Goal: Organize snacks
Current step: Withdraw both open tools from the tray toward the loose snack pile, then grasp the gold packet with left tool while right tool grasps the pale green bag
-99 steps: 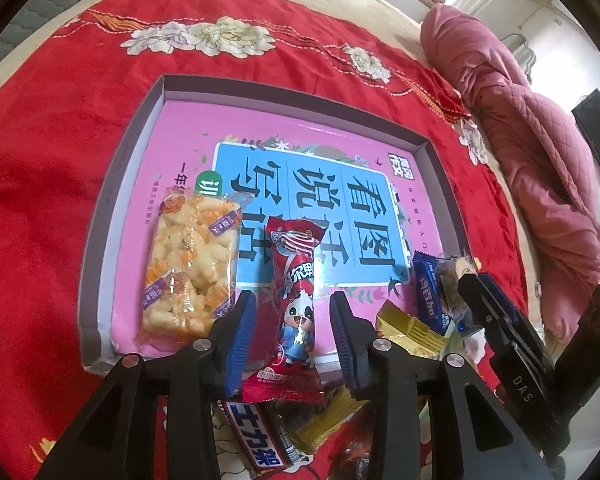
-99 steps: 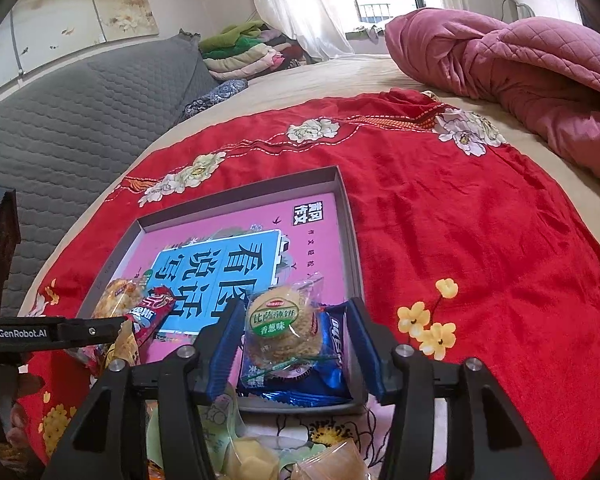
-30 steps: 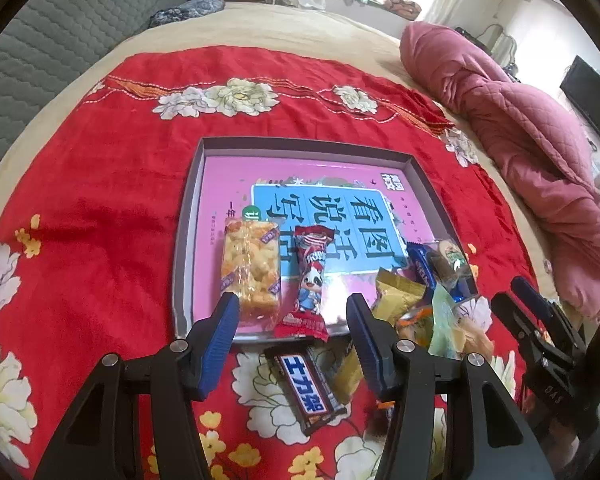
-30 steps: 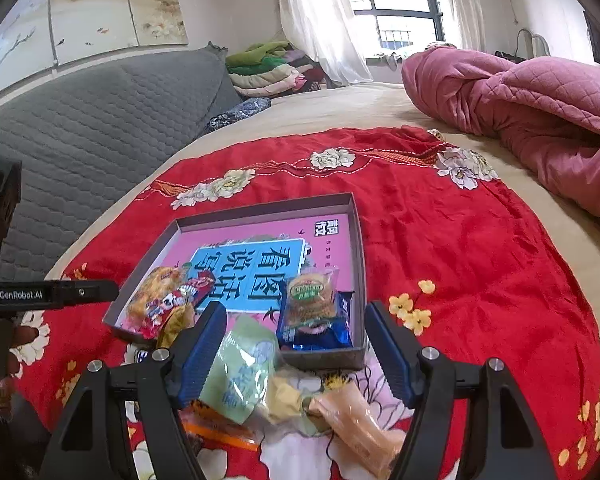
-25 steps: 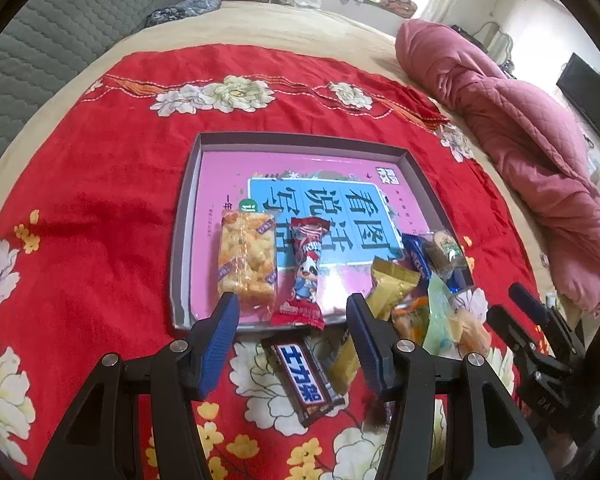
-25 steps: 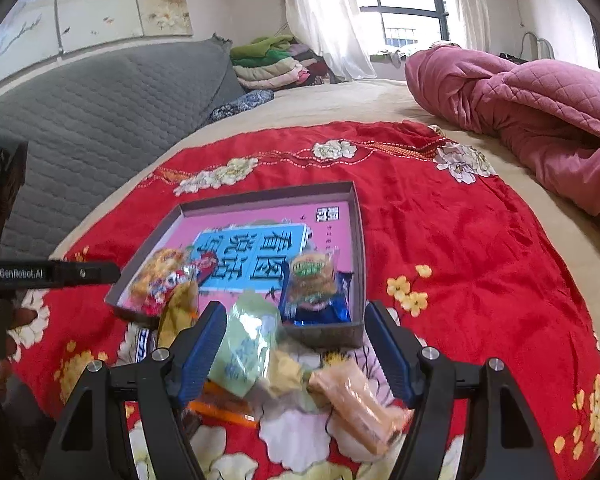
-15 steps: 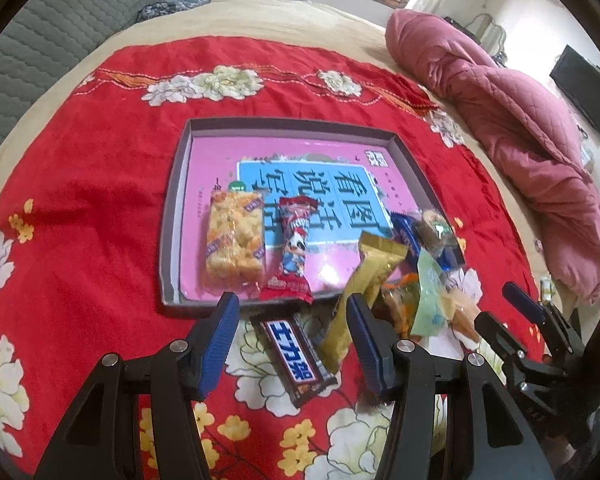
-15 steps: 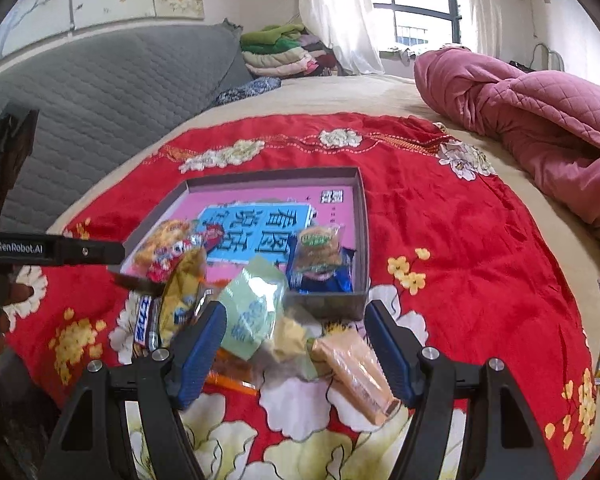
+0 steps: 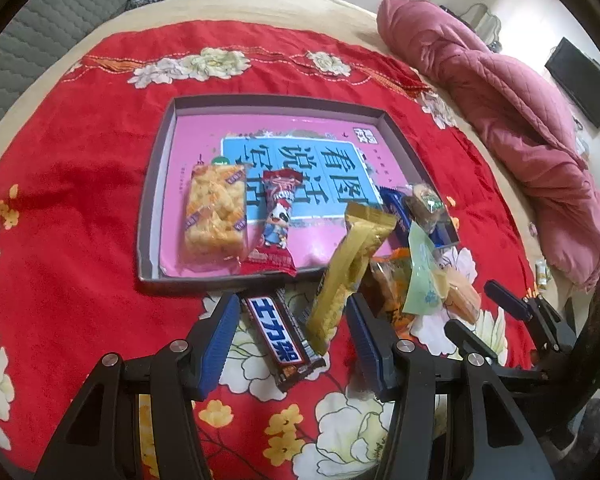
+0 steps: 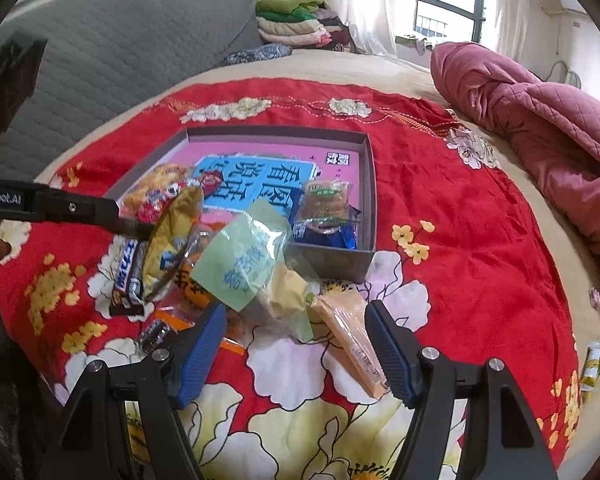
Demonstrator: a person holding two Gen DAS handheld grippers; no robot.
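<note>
Red floral cloth point(image 9: 80, 184) covers a bed, and on it sits a shallow grey tray point(image 9: 156, 184) lined with a pink and blue printed sheet.

From the left wrist view, going left to right inside the tray: a clear packet of golden puffed-rice cake point(image 9: 216, 212), its long axis running from the near rim towards the far rim, then a red candy wrapper with a cartoon figure point(image 9: 278, 220) lying parallel just beside it. At the tray's right near corner a round biscuit in clear wrap point(image 9: 424, 204) rests on a blue packet point(image 9: 396, 212).

On the cloth just in front of the tray lies a dark chocolate bar with white lettering on blue point(image 9: 280, 336), its long axis slanting up to the left. It lies between the fingers of the left gripper point(image 9: 292, 340), whose blue-padded jaws stand apart and touch nothing. Right of the bar a gold packet point(image 9: 348, 268) leans up over the tray's near rim.

Only the right wrist view shows the loose heap clearly: a pale green packet with blue lettering point(image 10: 240, 256), an orange packet point(image 10: 192, 284) beneath it, and a peach wafer pack point(image 10: 352, 340) pointing away and leftwards. The right gripper point(image 10: 296, 348) hovers with jaws apart and empty, the wafer pack lying between them. That view also shows folded clothes point(image 10: 296, 20) by a window point(image 10: 444, 4).
</note>
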